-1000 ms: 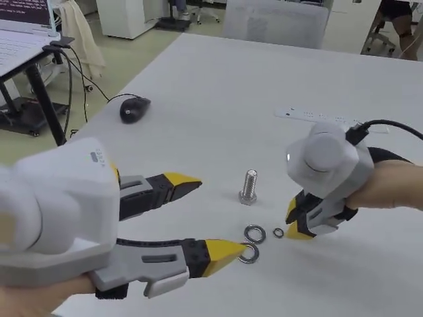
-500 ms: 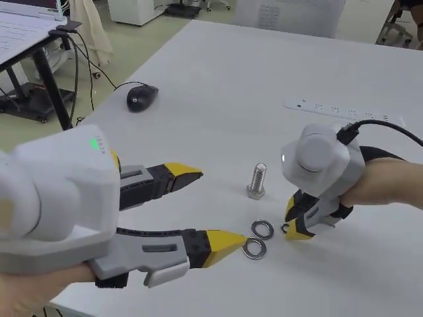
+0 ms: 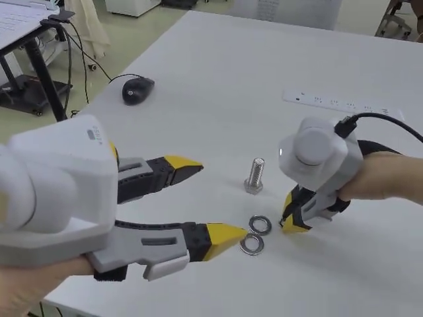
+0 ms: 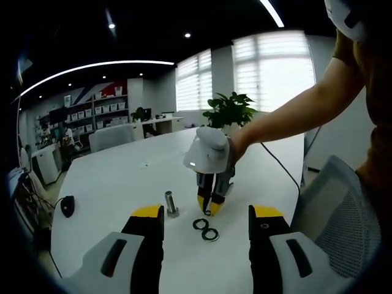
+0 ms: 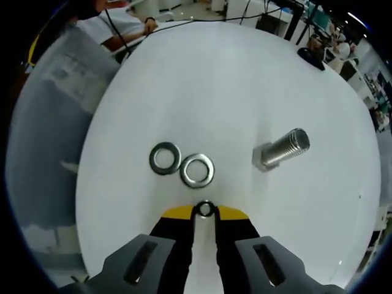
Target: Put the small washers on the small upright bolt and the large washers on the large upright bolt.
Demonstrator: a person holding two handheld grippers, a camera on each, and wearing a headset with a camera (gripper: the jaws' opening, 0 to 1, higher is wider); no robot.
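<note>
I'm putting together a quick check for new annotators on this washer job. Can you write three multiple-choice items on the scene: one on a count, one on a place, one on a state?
1. How many large silver steel washers lie flat on the white table?
A) one B) two C) four

2. Where is the upright silver steel bolt?
A) standing apart from the large washers B) threaded through both of them C) at the table's edge

3. What state is the right tool in?
A) wide open B) shut on nothing C) shut on a small dark ring washer

Answers:
1 B: two rings lie side by side.
2 A: bare table shows between the bolt and the rings.
3 C: the small ring sits pinched between the yellow tips.
</note>
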